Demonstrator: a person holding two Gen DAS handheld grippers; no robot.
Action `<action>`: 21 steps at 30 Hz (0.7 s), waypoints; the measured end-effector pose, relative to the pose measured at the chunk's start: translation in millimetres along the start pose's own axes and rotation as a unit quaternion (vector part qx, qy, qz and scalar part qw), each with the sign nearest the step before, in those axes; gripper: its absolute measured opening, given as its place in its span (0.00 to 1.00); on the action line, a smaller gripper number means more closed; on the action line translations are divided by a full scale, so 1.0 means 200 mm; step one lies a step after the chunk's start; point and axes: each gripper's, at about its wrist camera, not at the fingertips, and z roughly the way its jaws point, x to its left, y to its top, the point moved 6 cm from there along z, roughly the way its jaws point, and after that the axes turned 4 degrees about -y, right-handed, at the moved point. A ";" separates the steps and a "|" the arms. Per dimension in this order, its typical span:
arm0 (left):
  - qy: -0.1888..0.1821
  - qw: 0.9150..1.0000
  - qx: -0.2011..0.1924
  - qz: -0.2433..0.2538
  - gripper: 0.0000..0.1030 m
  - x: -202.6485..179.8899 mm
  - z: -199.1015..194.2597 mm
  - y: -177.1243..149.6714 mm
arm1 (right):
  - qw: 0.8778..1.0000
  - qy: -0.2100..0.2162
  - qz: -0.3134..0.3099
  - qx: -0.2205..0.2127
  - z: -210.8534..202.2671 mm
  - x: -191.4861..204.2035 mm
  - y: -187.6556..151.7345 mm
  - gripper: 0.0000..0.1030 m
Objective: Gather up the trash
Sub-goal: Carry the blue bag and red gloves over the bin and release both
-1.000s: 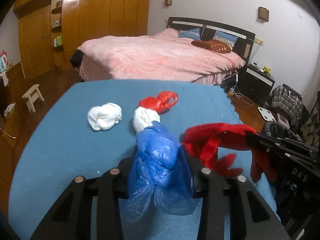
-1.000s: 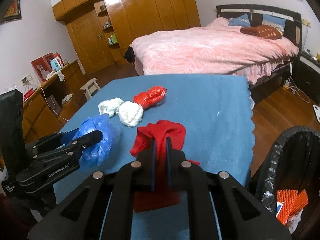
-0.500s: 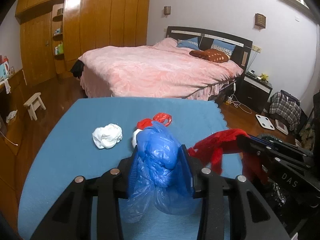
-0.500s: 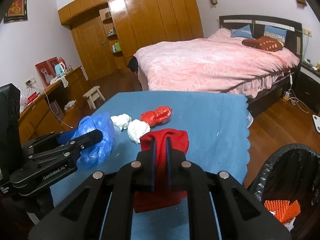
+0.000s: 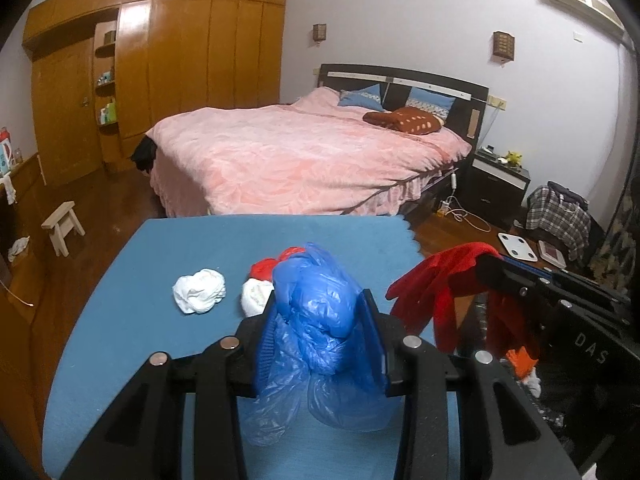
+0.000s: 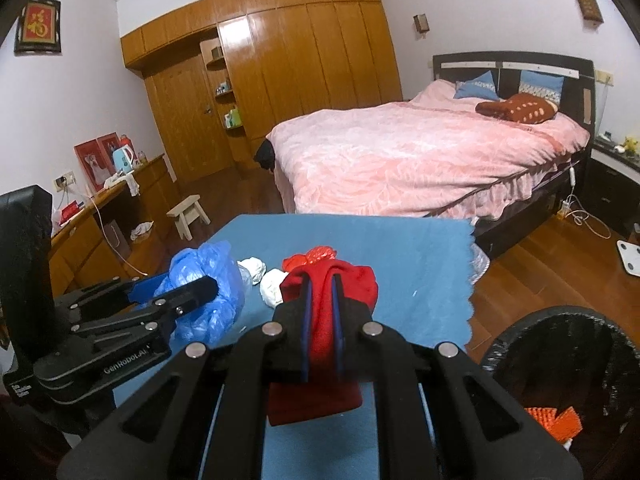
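- Left gripper pinching blue bag; right gripper clamped on red cloth.
- Both lifted clear of table since a second ago (bin next, probably).

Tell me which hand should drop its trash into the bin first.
Right, probably. The right gripper, shut on the red cloth, has the black-lined bin just beside it; the left gripper with the blue plastic bag sits farther away.

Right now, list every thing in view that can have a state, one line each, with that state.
left gripper: shut on the blue plastic bag.
blue plastic bag: crumpled, held off the table.
right gripper: shut on the red cloth.
red cloth: pinched, hanging down.
two white wads: crumpled, lying on the blue table.
red bag: knotted, lying on the table.
bin: open, black-lined, orange trash inside.
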 end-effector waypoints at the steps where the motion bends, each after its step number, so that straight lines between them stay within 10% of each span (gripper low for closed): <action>1: -0.002 1.000 -0.001 0.001 0.38 -0.02 0.00 0.00 | 1.000 -0.002 0.001 -0.003 -0.02 -0.01 0.00 0.08; 21: -0.065 0.997 -0.012 0.043 0.38 -0.46 -0.07 0.05 | 0.997 -0.066 0.033 -0.035 -0.39 -0.34 -0.05 0.08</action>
